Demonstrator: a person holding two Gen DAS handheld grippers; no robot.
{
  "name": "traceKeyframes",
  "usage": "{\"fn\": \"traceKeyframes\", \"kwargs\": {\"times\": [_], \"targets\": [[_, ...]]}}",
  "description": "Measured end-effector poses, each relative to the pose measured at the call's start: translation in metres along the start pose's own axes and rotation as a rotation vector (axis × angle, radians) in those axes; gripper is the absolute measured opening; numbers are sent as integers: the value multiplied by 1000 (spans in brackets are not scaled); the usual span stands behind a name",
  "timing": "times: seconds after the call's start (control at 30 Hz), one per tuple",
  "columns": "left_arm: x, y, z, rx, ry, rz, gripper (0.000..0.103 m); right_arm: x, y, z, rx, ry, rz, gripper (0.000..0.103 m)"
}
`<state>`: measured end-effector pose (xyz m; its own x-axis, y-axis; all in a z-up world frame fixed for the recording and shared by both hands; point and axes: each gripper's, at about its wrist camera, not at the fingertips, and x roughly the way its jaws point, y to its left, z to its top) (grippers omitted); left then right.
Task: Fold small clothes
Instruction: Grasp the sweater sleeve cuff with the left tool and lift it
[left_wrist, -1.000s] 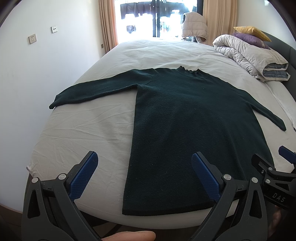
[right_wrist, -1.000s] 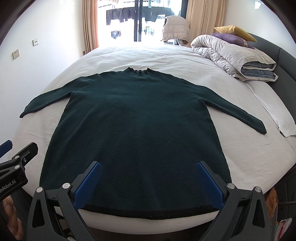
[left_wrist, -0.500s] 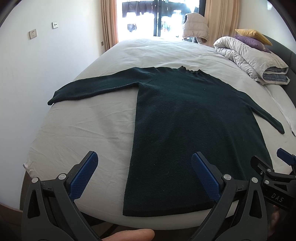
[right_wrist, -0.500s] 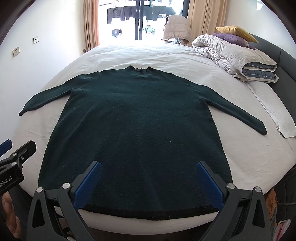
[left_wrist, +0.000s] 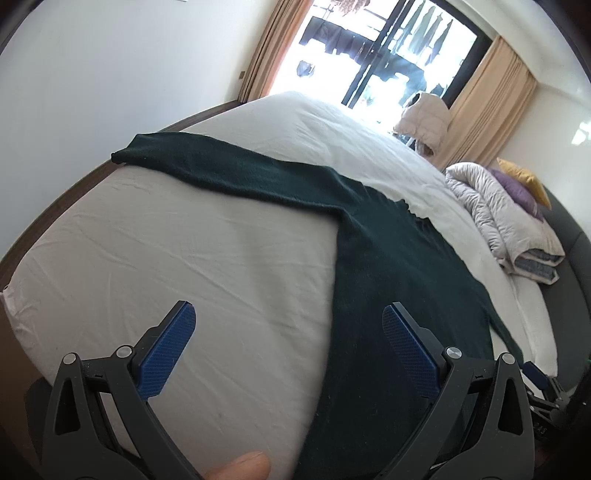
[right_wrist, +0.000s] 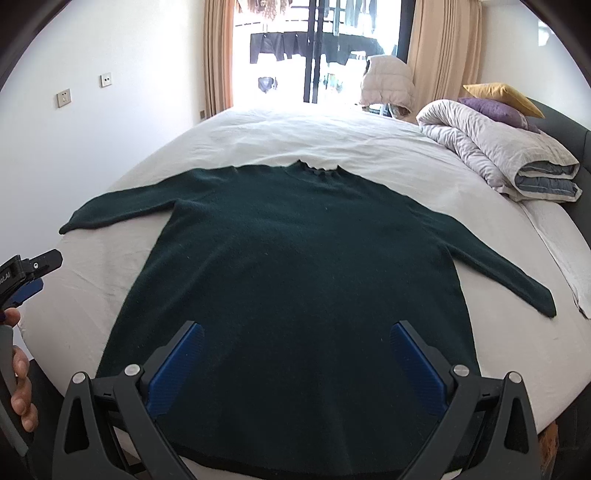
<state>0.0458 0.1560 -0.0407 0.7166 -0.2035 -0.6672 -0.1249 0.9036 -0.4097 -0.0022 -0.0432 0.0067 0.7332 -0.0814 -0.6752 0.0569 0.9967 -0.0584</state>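
So compared to half a second ago, my left fingers (left_wrist: 288, 338) have swung off to the left and tilted. Before, the whole jumper sat dead ahead of them; now it's mostly bare white sheet in front, with the jumper's side edge running under my right-hand pad. My right fingers (right_wrist: 296, 350) moved forward a little over the jumper, and the hem sits lower in that view than it did.

The dark green jumper (right_wrist: 303, 266) lies flat and spread out on the bed (right_wrist: 332, 133), neck pointing away from me, hem at the near edge of the mattress. From my right fingers it's straight ahead and centred, with the lower body of the jumper between the two blue pads. From my left fingers, one sleeve (left_wrist: 221, 170) stretches out far ahead and to the left, ending close to the bed's edge; the other sleeve (right_wrist: 506, 269) runs off to the right of my right fingers.

Both pairs of fingers are spread wide apart, gripping nothing, hovering above the fabric as far as I can see.

Count: one jumper, two sleeves laid out, one rolled-up duvet (right_wrist: 495, 155) far ahead on the right, and two cushions behind it, one purple (right_wrist: 495, 110) and one yellow (right_wrist: 498, 92).
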Motion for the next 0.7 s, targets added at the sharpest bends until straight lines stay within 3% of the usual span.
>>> {"fn": "traceKeyframes", "kwargs": {"times": [0.1, 0.27, 0.4, 0.5, 0.63, 0.7], "targets": [[19, 41, 28, -102, 71, -41, 103, 6, 7, 11, -18, -43, 50, 103], [37, 138, 77, -443, -56, -135, 103, 22, 13, 23, 25, -54, 168, 102], [74, 191, 109, -625, -44, -224, 102, 42, 20, 30, 65, -29, 248, 90], [99, 210, 126, -700, -27, -253, 102, 55, 24, 30, 74, 0, 271, 80], [112, 216, 155, -716, -46, -268, 102, 71, 25, 31, 89, 31, 303, 65], [121, 211, 163, -711, -43, -285, 101, 77, 24, 32, 105, 42, 308, 65]]}}
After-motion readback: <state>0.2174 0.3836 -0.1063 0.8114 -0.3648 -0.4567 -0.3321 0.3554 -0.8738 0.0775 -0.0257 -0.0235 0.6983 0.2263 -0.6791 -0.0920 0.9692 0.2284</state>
